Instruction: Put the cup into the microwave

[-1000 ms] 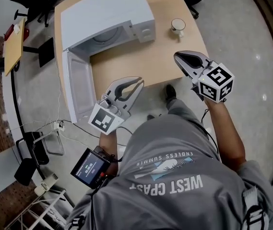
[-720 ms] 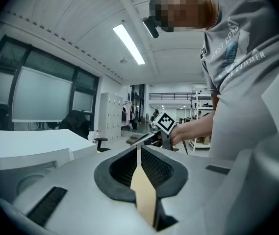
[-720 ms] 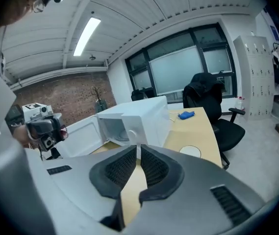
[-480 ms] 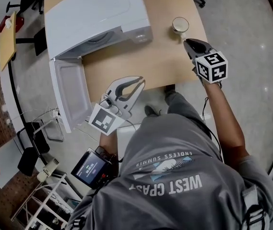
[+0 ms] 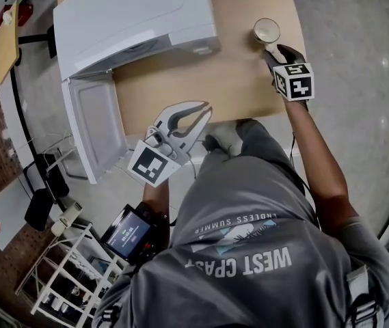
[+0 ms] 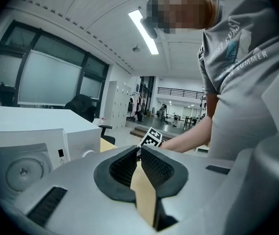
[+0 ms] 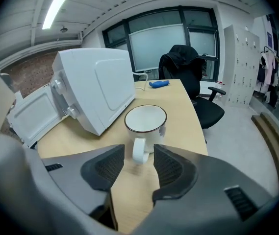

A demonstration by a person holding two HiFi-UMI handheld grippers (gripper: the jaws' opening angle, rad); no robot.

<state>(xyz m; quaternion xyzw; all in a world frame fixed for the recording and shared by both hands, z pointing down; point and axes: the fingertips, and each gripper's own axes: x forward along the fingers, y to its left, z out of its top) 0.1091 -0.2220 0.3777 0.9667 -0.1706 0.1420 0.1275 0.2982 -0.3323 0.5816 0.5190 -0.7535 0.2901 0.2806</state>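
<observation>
A white cup (image 5: 266, 31) with a dark rim stands upright on the wooden table (image 5: 215, 80), to the right of the white microwave (image 5: 132, 12). The microwave's door (image 5: 95, 125) hangs open past the table's left edge. My right gripper (image 5: 275, 52) sits just in front of the cup, and its jaws are opening. In the right gripper view the cup (image 7: 145, 124) turns its handle (image 7: 139, 151) toward me, between the tips of the right gripper (image 7: 139, 154), and the pads stand clear of it. My left gripper (image 5: 205, 109) hovers at the table's near edge, shut on nothing.
A black office chair (image 7: 190, 77) stands past the table's far end, and a small blue thing (image 7: 159, 83) lies on the table beyond the microwave (image 7: 95, 87). A wire rack (image 5: 64, 285) stands on the floor at lower left. A small screen (image 5: 129, 234) hangs at the person's waist.
My right gripper has dropped forward from above the table's edge down to the cup, and its jaws have parted. The left gripper has shifted only slightly by the near edge.
</observation>
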